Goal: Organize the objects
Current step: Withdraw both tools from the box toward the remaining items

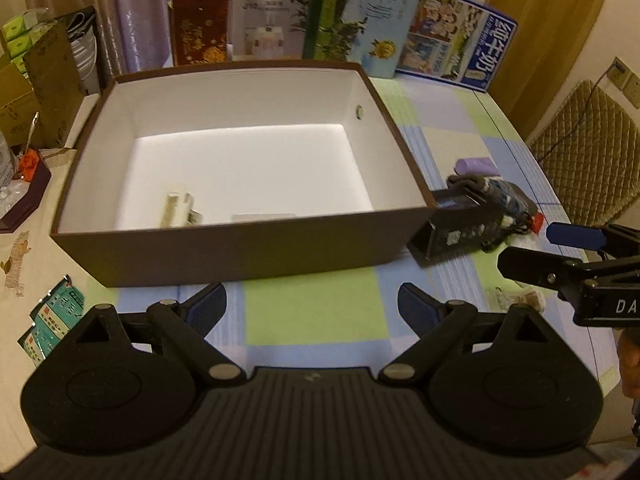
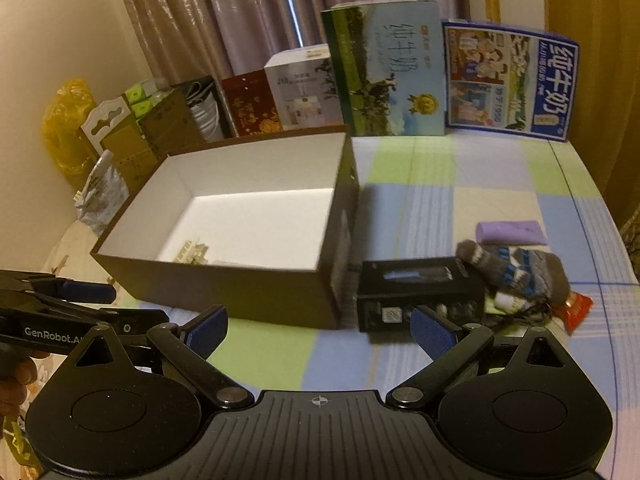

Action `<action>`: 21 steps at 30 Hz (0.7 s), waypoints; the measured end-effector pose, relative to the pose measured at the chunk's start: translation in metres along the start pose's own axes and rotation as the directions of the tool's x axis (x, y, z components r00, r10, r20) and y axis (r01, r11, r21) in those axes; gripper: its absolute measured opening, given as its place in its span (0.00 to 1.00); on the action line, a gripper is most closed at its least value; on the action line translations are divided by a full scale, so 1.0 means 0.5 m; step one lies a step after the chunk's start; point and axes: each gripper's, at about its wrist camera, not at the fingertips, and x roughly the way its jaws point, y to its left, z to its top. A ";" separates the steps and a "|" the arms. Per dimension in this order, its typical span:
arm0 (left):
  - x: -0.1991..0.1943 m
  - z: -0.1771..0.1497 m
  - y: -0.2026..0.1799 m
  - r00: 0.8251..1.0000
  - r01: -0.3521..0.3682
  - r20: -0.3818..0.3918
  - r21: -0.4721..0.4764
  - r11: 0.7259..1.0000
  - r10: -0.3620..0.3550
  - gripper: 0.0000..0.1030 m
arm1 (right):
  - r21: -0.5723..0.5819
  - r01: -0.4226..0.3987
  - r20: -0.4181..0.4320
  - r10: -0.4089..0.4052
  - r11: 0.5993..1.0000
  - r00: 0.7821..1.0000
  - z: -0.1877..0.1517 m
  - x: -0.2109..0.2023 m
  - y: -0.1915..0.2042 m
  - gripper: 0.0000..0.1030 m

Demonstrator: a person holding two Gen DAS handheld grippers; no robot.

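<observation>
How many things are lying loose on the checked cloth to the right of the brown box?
4 visible: a black box against the brown box, a knitted glove on it, a purple block behind, a red packet beyond the glove. More may hide underneath.

Checked tablecloth [image 2: 432, 208] bears brown box [image 1: 240, 248] (open), black carton [image 2: 416, 292].

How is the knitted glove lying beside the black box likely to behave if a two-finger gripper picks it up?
The knitted glove looks soft and slumped, draped partly over the black box, so it will probably sag and hang limp rather than hold shape. Being woolly, it likely grips the pads well and seems light. It may drag the red wrapper beside it, since they look touching.
</observation>
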 end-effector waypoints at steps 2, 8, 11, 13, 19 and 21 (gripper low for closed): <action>0.004 -0.003 -0.016 1.000 0.005 -0.008 0.007 1.000 -0.005 0.88 | 0.009 0.004 -0.007 -0.004 1.000 1.000 -0.009 -0.008 -0.014 0.93; 0.014 -0.016 -0.069 1.000 0.019 -0.024 0.031 0.999 -0.018 0.88 | 0.035 0.020 -0.021 -0.020 0.999 1.000 -0.036 -0.036 -0.059 0.93; 0.019 -0.020 -0.094 0.999 0.026 -0.030 0.042 0.999 -0.025 0.88 | 0.042 0.032 -0.025 -0.031 0.999 0.999 -0.047 -0.050 -0.082 0.93; 0.024 -0.024 -0.109 0.999 0.030 -0.036 0.045 0.999 -0.028 0.88 | 0.047 0.043 -0.030 -0.042 0.998 0.999 -0.055 -0.060 -0.098 0.93; 0.040 -0.041 -0.155 0.996 0.064 -0.061 0.067 0.996 -0.060 0.88 | 0.071 0.088 -0.063 -0.083 0.994 0.995 -0.089 -0.081 -0.156 0.93; 0.048 -0.045 -0.172 0.995 0.074 -0.073 0.076 0.994 -0.069 0.88 | 0.084 0.102 -0.075 -0.095 0.991 0.993 -0.102 -0.088 -0.175 0.93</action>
